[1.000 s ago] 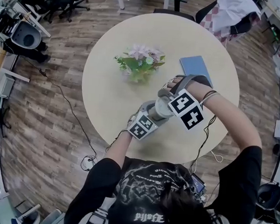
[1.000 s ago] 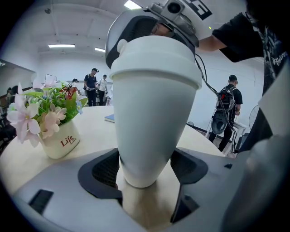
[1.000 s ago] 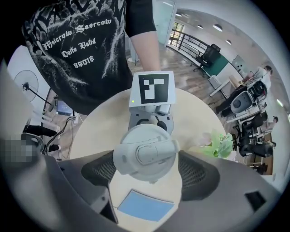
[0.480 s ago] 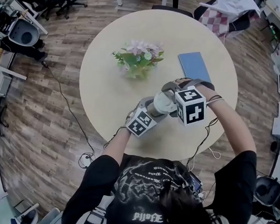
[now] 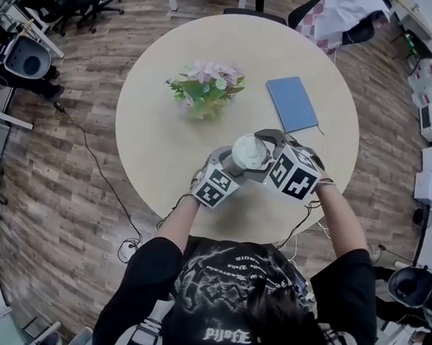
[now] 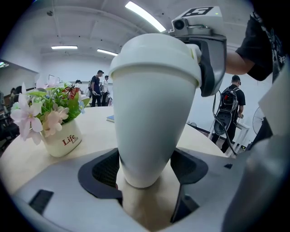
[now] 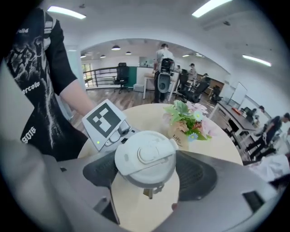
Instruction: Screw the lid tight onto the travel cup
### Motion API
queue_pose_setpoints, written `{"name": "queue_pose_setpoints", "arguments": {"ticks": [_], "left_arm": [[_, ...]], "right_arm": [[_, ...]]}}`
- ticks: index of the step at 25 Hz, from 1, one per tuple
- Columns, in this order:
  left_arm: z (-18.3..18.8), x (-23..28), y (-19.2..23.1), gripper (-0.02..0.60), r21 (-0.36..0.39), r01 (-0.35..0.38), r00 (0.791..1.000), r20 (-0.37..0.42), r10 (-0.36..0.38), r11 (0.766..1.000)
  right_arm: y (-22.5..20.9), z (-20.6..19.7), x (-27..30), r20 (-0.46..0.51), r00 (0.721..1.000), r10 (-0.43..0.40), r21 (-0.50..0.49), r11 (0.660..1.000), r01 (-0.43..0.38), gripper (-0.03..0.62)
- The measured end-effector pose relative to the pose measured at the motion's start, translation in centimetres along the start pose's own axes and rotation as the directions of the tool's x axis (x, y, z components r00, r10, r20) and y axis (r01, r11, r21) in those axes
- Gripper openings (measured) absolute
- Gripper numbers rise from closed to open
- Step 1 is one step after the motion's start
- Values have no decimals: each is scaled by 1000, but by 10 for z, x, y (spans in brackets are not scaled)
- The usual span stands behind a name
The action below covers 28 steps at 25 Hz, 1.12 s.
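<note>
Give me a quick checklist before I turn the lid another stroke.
1. Left gripper hold on travel cup: ok, its pads clamp the lower body on both sides.
2. Right gripper on lid: ok, its jaws have just been closing, the lid is between them and both pads meet its sides.
3. Lid level on the cup: ok, its rim looks even in the left gripper view.
4. Room around the cup: ok, the flower pot and notebook lie apart from it.
5. Lid fully tight: cannot tell.
</note>
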<state>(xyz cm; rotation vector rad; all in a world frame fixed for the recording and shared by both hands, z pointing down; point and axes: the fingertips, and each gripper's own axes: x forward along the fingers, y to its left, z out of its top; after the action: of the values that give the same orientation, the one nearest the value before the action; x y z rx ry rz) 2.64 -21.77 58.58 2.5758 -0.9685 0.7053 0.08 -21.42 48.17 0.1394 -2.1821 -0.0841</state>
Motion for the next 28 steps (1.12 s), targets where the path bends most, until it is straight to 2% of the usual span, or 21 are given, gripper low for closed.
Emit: {"name": "queue_pose_setpoints", "arguments": {"ticks": [3, 6, 8, 10, 12, 14, 16, 18, 21, 23, 24, 26, 28], "left_arm": [[-1, 0, 1, 370, -4, -5, 1000, 8, 5, 1000], [-1, 0, 1, 370, -1, -14, 1000, 16, 14, 1000], [-2, 0, 0, 370, -5, -19, 1000, 20, 19, 1000], [-2, 0, 0, 370, -3, -22, 999, 26, 22, 1000], [0, 0, 2, 370, 5, -23, 999, 37, 23, 1000], [0, 1, 2, 370, 8, -16, 999, 45, 16, 1000], [-3, 2, 1, 370, 6, -2, 999, 39, 2, 1000], [-5, 2, 2, 370, 3, 6, 1000, 28, -6, 1000], [-4, 1, 1, 370, -1, 4, 1000, 22, -4, 1000], [-4, 1, 0, 370, 1, 10, 1000, 22, -10, 1000], [-4, 1, 0, 370, 3, 16, 1000, 21, -16, 1000], [-4, 0, 0, 370, 10, 28, 999, 19, -28, 1000], [-2, -1, 1, 370, 16, 33, 999, 19, -34, 999]], "right_arm": [[-3, 2, 0, 39, 995, -94, 102, 991, 89, 394], [-5, 2, -1, 54, 980, -192, 224, 959, 175, 393], [-4, -1, -2, 49, 965, -258, 327, 917, 228, 393], [-5, -2, -2, 38, 946, -322, 427, 861, 276, 391], [-6, -2, -2, 31, 928, -372, 487, 816, 311, 391], [-7, -2, -2, 38, 919, -392, 504, 802, 321, 393], [-3, -1, -4, 49, 924, -379, 473, 824, 313, 406], [-1, 5, -9, 69, 934, -352, 408, 864, 295, 465], [0, 18, -22, 135, 950, -280, 301, 926, 230, 479], [-2, 25, -32, 161, 966, -204, 190, 966, 172, 479], [-5, 27, -36, 144, 974, -177, 110, 981, 162, 479], [-12, 26, -41, 74, 988, -135, -69, 988, 140, 459], [-12, 24, -41, -1, 999, -53, -200, 978, 52, 456]]}}
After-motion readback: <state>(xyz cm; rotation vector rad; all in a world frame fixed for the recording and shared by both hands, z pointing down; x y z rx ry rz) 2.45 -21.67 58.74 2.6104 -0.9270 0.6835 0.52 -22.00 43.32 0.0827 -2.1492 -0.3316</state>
